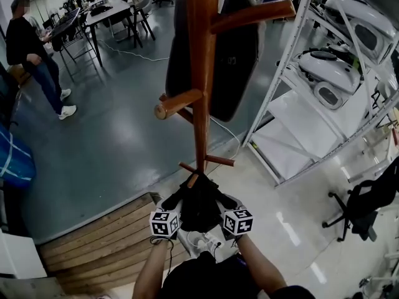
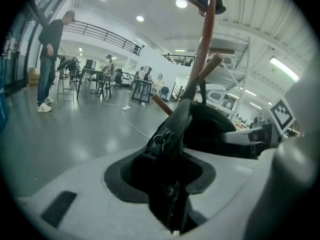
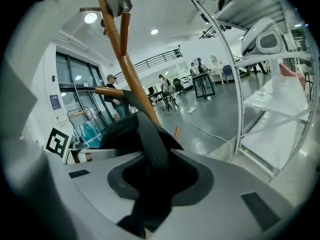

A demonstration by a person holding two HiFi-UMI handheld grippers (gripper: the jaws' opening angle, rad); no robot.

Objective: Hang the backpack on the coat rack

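Observation:
The black backpack [image 1: 199, 204] hangs between my two grippers, just in front of the foot of the wooden coat rack [image 1: 201, 73]. My left gripper [image 1: 177, 203] is shut on the backpack's zipped edge [image 2: 170, 134]. My right gripper [image 1: 225, 201] is shut on a padded fold of it [image 3: 152, 144]. The rack's low pegs [image 1: 218, 161] stick out just beyond the bag. A long peg [image 1: 177, 103] points left at mid height. A dark bag or garment [image 1: 234, 55] hangs on the rack's far side, and a dark cap [image 3: 119, 1] sits at its top.
Metal shelving [image 1: 293, 73] with white devices stands close on the right. A black office chair [image 1: 365, 204] is at the far right. A wooden platform [image 1: 93, 242] lies at lower left, with a blue bag [image 1: 12, 157] at the left edge. A person [image 1: 31, 48] stands by desks, and a cable [image 1: 227, 136] crosses the floor.

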